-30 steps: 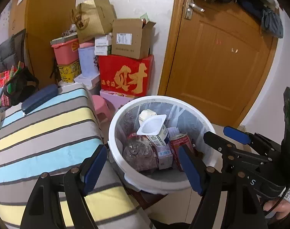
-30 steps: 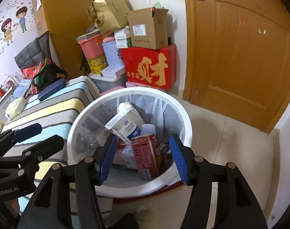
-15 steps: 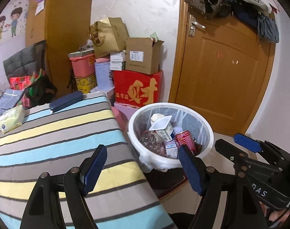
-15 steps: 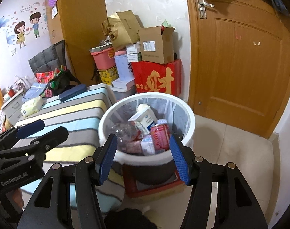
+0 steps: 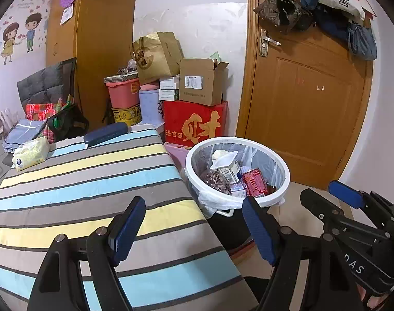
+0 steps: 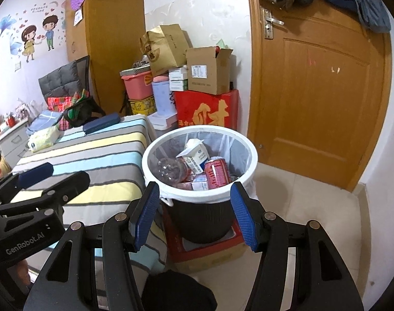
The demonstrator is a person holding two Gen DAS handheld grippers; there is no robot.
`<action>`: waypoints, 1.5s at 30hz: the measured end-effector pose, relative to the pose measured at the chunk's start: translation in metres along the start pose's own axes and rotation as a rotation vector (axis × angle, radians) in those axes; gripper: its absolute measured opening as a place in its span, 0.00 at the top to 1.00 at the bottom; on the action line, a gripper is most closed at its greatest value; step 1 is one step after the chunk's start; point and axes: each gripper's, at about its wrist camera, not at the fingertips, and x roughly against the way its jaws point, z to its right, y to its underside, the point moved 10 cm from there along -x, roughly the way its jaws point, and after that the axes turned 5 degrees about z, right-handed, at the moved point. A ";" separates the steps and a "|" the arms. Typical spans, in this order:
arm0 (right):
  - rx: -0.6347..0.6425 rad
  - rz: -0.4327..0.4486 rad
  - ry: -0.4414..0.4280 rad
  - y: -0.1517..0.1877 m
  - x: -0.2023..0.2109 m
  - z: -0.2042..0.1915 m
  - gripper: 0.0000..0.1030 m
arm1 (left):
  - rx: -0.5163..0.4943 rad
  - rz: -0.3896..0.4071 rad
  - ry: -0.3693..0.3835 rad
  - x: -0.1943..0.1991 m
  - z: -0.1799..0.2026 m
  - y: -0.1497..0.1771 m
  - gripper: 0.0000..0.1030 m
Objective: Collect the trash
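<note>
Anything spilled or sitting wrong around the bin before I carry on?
No spill shows. The white-rimmed trash bin stands upright on a red and tan cardboard box, not the floor, and is heaped nearly to its rim.

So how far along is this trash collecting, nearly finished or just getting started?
It looks mostly done: the bin already holds a milk carton, a red can and a clear bottle. Nothing is in hand; the left gripper and right gripper are both open. Left on the striped table are a tissue pack and a dark case, probably not trash.
</note>
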 end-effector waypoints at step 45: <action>-0.004 0.028 -0.011 0.002 0.015 -0.009 0.43 | 0.016 0.004 -0.015 0.017 0.002 0.007 0.25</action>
